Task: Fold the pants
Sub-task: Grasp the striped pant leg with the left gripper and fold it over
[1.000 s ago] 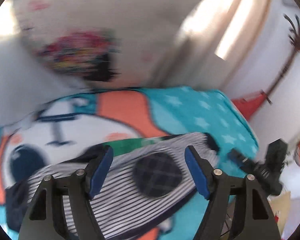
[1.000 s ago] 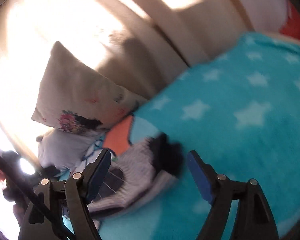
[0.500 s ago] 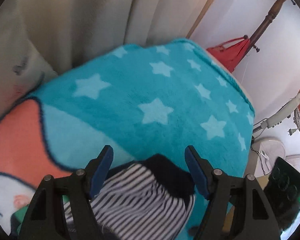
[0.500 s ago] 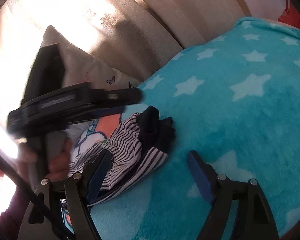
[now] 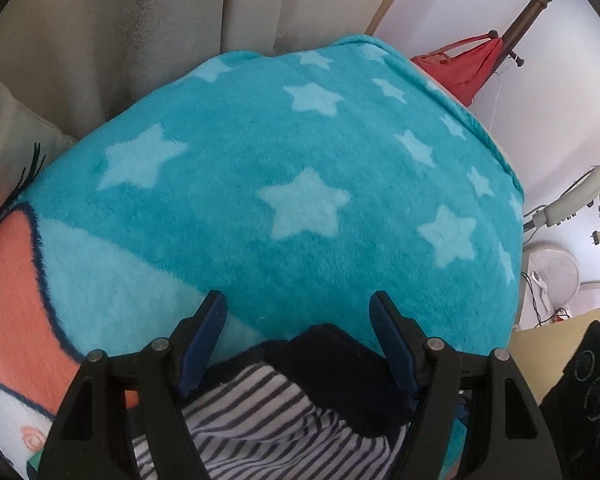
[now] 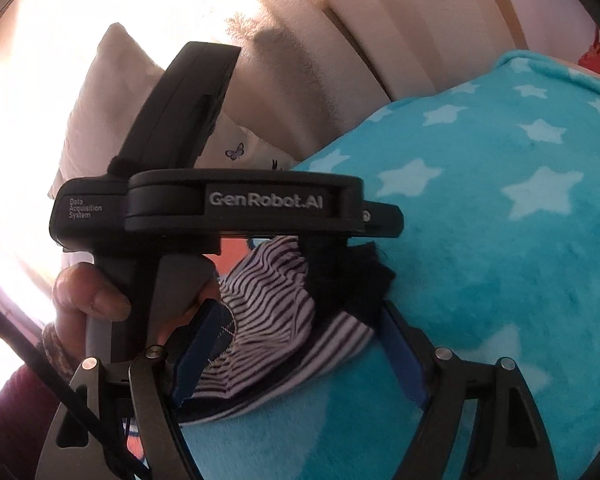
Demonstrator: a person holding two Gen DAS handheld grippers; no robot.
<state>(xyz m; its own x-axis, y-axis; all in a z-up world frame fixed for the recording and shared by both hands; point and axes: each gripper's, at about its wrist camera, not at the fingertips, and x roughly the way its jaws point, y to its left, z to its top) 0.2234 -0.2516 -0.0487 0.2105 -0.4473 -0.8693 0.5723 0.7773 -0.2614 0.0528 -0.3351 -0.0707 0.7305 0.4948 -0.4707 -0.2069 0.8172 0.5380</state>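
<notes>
Sharp, fisheye-bent frames; window glare blows out left.

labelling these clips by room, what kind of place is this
Most likely a bedroom at home: a teal star-print fleece blanket covers what looks like a bed, a pillow leans against curtains, and a standing fan waits nearby.

The left gripper [image 6: 332, 264] has a black body with raised white "GenRobot.AI" lettering and small "Data Acquisition System" print. A bare-skinned hand [image 6: 88, 300] grips its grey handle, with a maroon sleeve [image 6: 16, 412] below. The right gripper [image 6: 300, 344] has 2 blue-padded black fingers with silver screws.
</notes>
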